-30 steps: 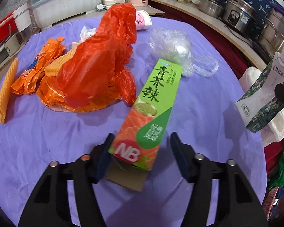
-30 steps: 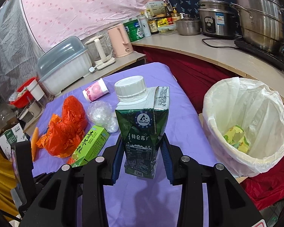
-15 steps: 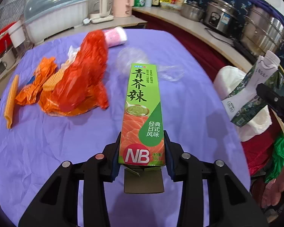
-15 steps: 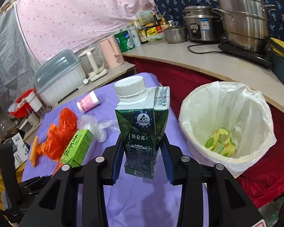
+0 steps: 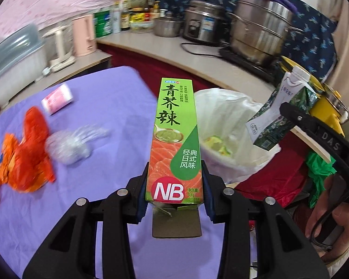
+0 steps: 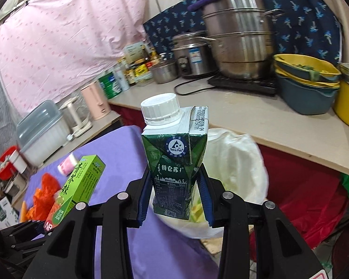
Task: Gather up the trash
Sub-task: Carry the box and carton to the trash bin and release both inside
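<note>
My left gripper (image 5: 174, 190) is shut on a long green wasabi box (image 5: 175, 139), held off the purple table (image 5: 118, 121) and pointing toward the white-lined trash bin (image 5: 228, 116). My right gripper (image 6: 174, 193) is shut on a dark green milk carton (image 6: 174, 162) with a white cap, just in front of the same bin (image 6: 235, 162). From the left wrist view the carton (image 5: 281, 109) hangs over the bin's right rim. The box (image 6: 79, 186) shows at lower left in the right wrist view. Some yellow-green scraps (image 5: 217, 143) lie inside the bin.
On the table lie an orange plastic bag (image 5: 28, 153), a clear crumpled bag (image 5: 69, 144) and a pink paper cup (image 5: 57, 97). A counter (image 6: 267, 121) behind the bin carries steel pots, bowls and bottles. A person's hand (image 5: 330, 218) holds the right gripper's handle.
My left gripper closed on the green box and lifted it off the table toward the bin. My right gripper carried the milk carton closer to the bin.
</note>
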The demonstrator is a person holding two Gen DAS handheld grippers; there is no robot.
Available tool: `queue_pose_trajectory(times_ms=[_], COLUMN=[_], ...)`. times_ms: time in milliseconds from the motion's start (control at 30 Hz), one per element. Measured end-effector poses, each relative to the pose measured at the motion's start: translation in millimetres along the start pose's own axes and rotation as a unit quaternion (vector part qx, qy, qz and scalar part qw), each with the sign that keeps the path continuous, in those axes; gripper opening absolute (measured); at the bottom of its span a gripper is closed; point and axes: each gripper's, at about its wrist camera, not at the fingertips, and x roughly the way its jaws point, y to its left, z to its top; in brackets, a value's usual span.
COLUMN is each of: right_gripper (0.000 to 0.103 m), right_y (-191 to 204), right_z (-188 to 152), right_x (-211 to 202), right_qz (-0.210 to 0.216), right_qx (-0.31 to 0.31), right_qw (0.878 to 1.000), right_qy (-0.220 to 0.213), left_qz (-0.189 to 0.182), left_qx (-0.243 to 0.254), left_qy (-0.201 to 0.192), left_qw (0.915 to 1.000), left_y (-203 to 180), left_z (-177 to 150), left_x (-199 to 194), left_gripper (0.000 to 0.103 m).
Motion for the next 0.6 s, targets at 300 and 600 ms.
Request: queue_pose_trajectory(times_ms=[300, 600], right_gripper=[0.036, 0.036], right_y=[-46, -59], right_z=[14, 14], right_x=[18, 44], right_qz=[-0.027, -0.024], right_qx=[0.008, 0.024], right_qw=[1.000, 0.999], right_qy=[-0.002, 0.016], left_qz=[-0.035, -0.041], left_qx=[0.037, 0.045], left_qy=[0.019, 0.041], left_qw=[0.9985, 0.9973], left_y=[-66, -82], left_z=[32, 43], left_x=[54, 92], left_gripper=[0.037, 0.037])
